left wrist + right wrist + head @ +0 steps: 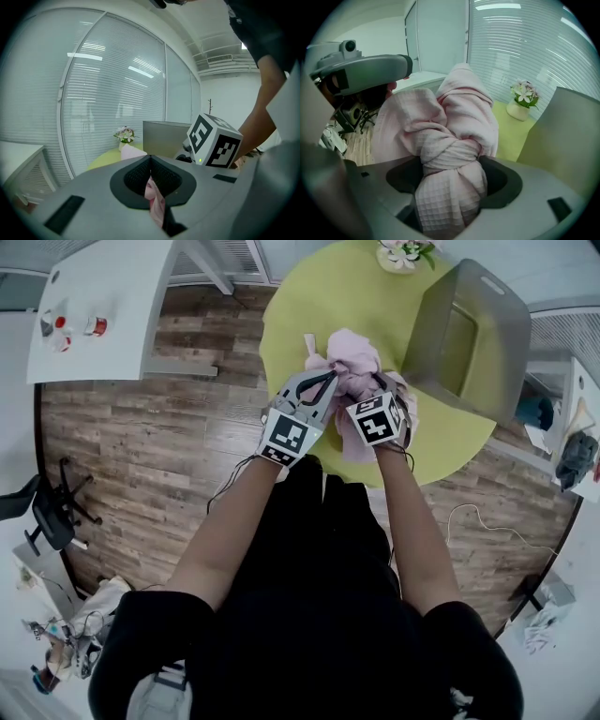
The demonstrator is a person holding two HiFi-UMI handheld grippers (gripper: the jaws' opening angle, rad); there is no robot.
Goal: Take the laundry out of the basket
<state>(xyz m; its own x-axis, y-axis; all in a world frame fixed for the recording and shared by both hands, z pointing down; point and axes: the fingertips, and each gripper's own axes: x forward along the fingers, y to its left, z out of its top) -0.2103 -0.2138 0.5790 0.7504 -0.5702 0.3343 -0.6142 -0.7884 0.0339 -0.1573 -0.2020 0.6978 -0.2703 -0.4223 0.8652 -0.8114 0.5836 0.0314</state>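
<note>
Right gripper view: soft, light pink laundry point(461, 105), fat knot clamped inside the wide right tool point(452, 187); thin bit pinched in the left tool point(151, 180). Best hold: thick folds.

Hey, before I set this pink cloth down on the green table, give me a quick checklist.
1. Is the left gripper shut on the pink cloth? Ok, but it has only a thin edge.
2. Is the right gripper shut on the cloth? Ok, it has a thick bunch.
3. Is the cloth out of the grey basket? Ok.
4. Is the flower pot apart from the cloth? Ok.
5. Is the basket emptied? Cannot tell.
</note>
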